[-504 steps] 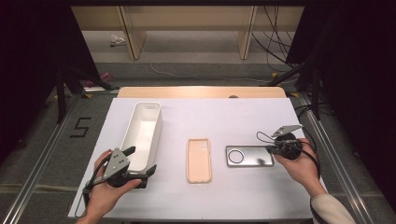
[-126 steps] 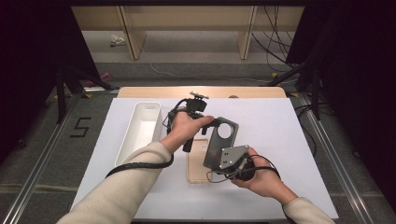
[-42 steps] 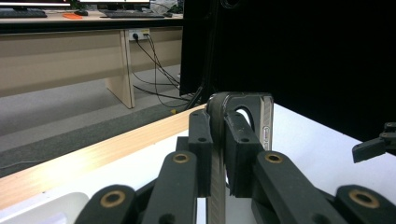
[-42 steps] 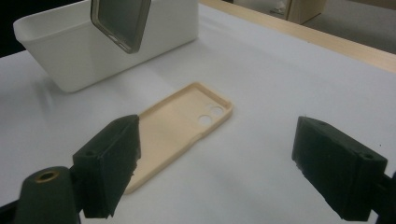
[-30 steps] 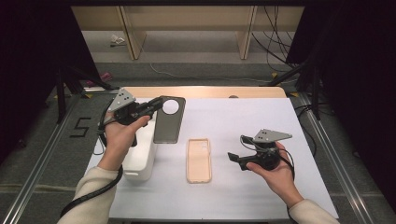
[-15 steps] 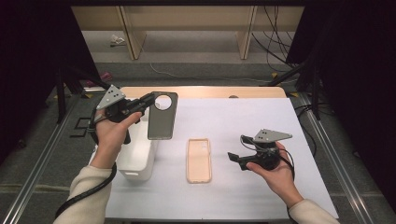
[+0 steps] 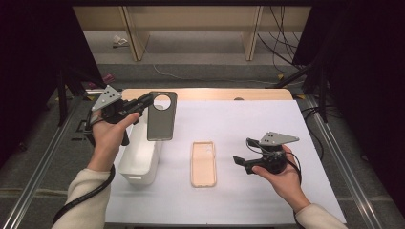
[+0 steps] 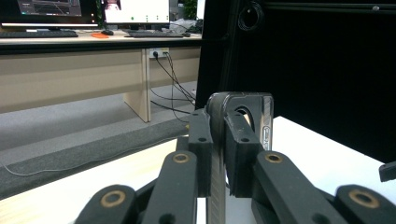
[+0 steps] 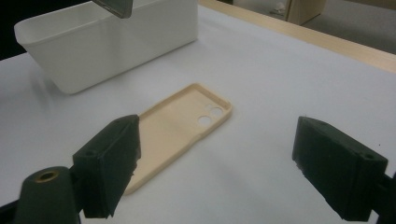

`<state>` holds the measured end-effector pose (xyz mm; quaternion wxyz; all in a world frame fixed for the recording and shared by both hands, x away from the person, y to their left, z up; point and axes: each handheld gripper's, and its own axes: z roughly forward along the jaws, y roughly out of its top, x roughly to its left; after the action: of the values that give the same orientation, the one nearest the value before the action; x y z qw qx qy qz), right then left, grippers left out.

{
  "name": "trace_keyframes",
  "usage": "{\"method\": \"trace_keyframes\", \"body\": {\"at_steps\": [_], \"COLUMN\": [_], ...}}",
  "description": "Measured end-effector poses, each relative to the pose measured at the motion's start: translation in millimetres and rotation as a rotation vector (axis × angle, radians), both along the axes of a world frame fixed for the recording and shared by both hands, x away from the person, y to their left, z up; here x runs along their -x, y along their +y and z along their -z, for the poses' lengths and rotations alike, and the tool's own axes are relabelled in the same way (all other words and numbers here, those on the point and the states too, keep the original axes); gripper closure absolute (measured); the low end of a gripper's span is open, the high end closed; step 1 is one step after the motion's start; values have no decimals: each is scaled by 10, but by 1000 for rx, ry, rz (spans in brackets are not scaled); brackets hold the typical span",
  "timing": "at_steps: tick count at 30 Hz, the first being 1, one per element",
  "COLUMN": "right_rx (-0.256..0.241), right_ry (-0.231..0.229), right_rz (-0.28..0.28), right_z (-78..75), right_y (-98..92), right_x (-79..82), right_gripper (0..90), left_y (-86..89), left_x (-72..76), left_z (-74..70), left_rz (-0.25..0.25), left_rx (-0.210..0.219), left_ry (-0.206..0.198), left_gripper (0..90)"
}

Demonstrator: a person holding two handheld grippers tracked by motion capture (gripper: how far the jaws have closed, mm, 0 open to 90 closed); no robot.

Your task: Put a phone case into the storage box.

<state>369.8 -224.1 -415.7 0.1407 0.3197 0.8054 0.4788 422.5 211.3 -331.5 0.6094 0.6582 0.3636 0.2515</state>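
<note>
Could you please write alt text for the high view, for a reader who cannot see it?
The left claw holds a dark phone up above a white bin at the table's left. A beige case lies flat mid-table, and the right claw hovers open beside it.

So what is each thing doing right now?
Dark grey phone: held up above the bin's far end.
Left gripper: shut on the phone.
Right gripper: open, empty.
Beige phone case: lying flat, hollow side up.
White plastic bin: upright on the table.
</note>
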Motion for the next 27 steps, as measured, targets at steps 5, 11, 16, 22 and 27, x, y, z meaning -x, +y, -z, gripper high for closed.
{"method": "trace_keyframes", "body": {"at_steps": [5,11,16,22,27], "right_rx": [-1,-1,0,-1,0], "right_ry": [1,-1,3,4,2], "right_rz": [0,-1,-1,-1,0], "right_z": [1,0,0,-1,-1], "right_y": [1,-1,-3,-4,-7], "right_x": [0,0,-1,-1,-1], "right_gripper": [163,163,163,163,163], "left_y": [56,93,131,181,225], "left_x": [-2,-6,-9,-16,-24], "left_z": [-13,-15,-18,-15,-15], "left_rz": [-12,-13,-19,-27,-30], "left_rx": [7,3,-3,5,11], "left_ry": [-3,-9,-13,-14,-15], "left_gripper": [819,820,820,820,820]}}
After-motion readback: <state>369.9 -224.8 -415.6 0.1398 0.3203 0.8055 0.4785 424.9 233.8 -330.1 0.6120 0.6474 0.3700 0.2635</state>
